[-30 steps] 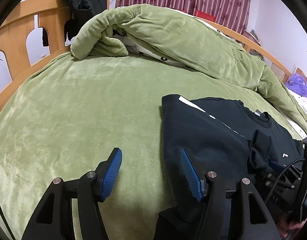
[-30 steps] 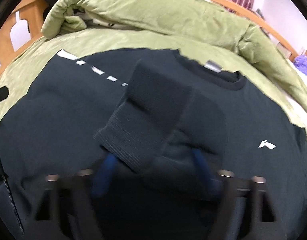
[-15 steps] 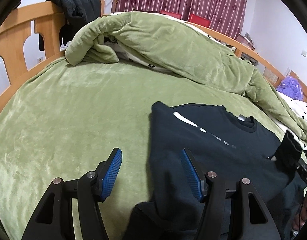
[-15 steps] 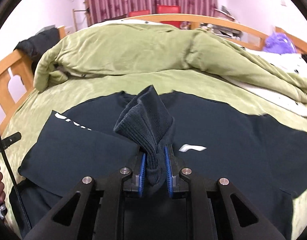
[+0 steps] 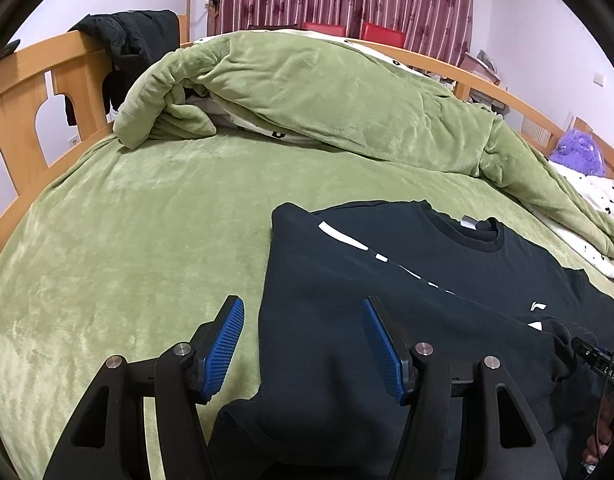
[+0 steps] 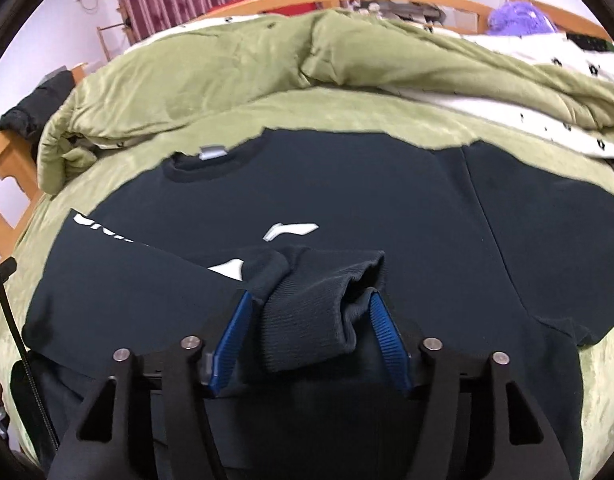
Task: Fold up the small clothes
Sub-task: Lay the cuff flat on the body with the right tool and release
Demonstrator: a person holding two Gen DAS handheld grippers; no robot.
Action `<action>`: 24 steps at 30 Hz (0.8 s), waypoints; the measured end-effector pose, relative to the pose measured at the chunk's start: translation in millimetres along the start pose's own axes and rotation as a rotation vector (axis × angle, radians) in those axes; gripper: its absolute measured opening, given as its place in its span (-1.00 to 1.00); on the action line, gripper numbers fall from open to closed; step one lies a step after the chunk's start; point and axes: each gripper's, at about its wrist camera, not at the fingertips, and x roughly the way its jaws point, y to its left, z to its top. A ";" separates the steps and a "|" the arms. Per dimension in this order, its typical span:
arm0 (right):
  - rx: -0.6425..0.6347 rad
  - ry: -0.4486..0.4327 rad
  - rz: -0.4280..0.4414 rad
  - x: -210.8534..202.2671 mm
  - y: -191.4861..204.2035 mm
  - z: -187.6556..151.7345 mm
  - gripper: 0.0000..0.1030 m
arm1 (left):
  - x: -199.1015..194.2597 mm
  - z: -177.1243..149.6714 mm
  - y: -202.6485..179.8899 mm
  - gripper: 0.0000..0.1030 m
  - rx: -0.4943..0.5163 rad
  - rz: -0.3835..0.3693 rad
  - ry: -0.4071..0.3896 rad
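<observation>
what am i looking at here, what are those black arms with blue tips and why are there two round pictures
There is no robot here. A person holds a hand tool in each hand, and each tool has two black fingers with blue rubber pads and a wide-angle camera looking along them. That is why both pictures are round and bulged.

One picture is from the left gripper. Its jaws are open and empty, above the edge of a dark sweatshirt lying on a green blanket on a bed.

The other is from the right gripper. Its jaws have just been opening, and the ribbed sleeve cuff of the sweatshirt lies loose between the pads, folded across the chest. The other sleeve is spread out flat.

At the back is a bunched green quilt.
</observation>
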 end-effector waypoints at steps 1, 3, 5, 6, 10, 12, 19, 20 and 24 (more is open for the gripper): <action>0.017 0.019 0.001 5.6 -3.9 -0.2 0.29 | 1.0 -0.3 -0.8 0.15 0.003 0.002 0.002; 0.040 0.049 0.002 14.5 -8.7 -0.7 0.29 | 3.9 -1.4 -2.3 0.15 0.010 0.007 0.006; 0.058 0.078 0.009 24.4 -12.5 -1.5 0.14 | 7.3 -2.8 -3.3 0.15 0.015 0.013 0.014; 0.060 0.083 0.019 27.5 -13.2 -1.5 -0.14 | 9.5 -3.8 -3.2 0.15 0.015 0.016 0.020; -0.002 0.029 -0.008 21.0 -10.5 5.6 -0.77 | 16.8 -6.5 -2.1 0.15 0.008 0.010 0.044; -0.013 -0.010 0.018 11.5 -12.2 12.0 -0.79 | 19.0 -8.1 -1.8 0.15 0.007 0.011 0.051; -0.034 -0.164 0.003 -27.1 -24.7 25.0 -0.80 | 21.1 -9.4 -1.2 0.14 0.005 0.003 0.058; -0.020 -0.136 0.001 -20.9 -29.1 24.5 -0.80 | 21.5 -10.0 -2.2 0.14 0.009 0.003 0.059; -0.017 0.015 -0.084 16.5 -36.2 13.5 -0.72 | 23.4 -12.7 -6.4 0.15 0.019 0.012 0.069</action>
